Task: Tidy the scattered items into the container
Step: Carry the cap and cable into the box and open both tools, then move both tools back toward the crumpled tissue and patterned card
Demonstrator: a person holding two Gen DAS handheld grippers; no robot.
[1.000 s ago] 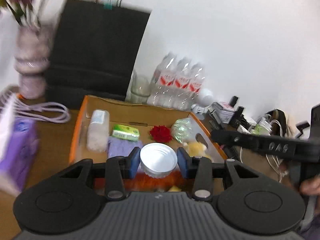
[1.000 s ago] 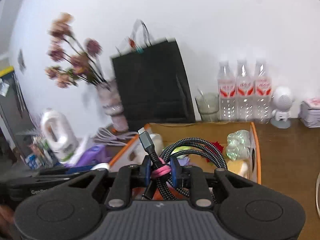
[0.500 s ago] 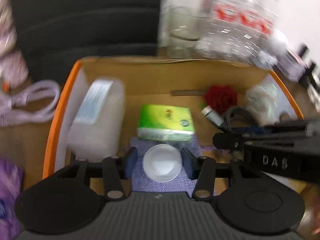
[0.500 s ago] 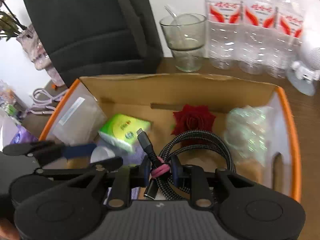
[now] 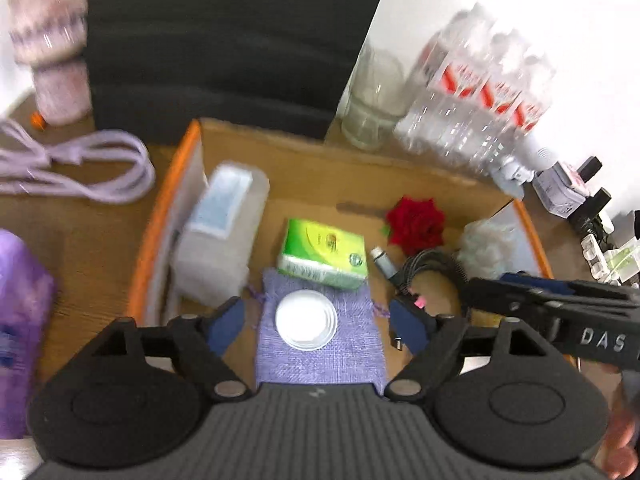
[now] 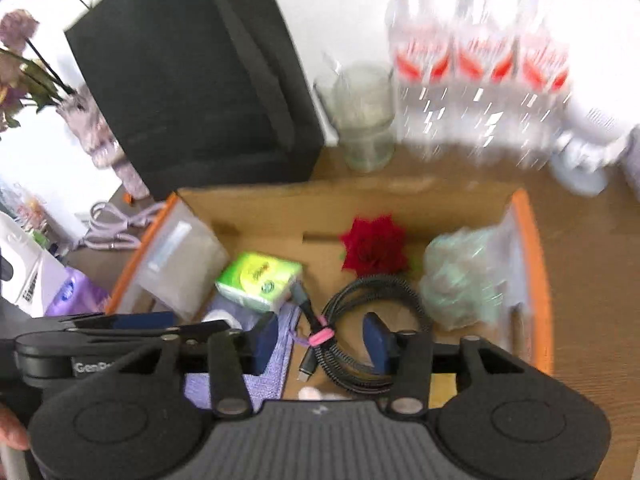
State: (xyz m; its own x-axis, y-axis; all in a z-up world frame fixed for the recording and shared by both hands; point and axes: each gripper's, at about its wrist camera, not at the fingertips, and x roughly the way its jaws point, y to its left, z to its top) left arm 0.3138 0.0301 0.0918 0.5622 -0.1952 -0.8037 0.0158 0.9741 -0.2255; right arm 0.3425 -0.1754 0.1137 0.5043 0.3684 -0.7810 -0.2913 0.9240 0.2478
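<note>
the small round white-lidded cup (image 5: 306, 325) lies on the lilac woven pouch (image 5: 320, 356) inside the orange-rimmed cardboard box (image 5: 168, 216), midway between the fingers (image 5: 228, 322) of the left gripper (image 5: 318, 326); those jaws are opening wide and neither pad touches it. the coiled black braided cable with a pink tie (image 6: 372, 332) lies on the box floor between the fingers (image 6: 378, 338) of the right gripper (image 6: 322, 340), whose jaws are also opening, the pads clear of the coil; its plug end points back toward the camera. both things look released, so the coming move is likely a straight pull back, up and away from the box. around them sit a green tissue pack (image 5: 324, 252), a red fabric rose (image 5: 416, 226) and a clear plastic tub (image 5: 220, 236). beyond the box on the table (image 6: 592, 264) stand red-labelled water bottles (image 6: 476, 92), text unreadable. "das" shows on the right gripper's side, "gen…" on the left's.
</note>
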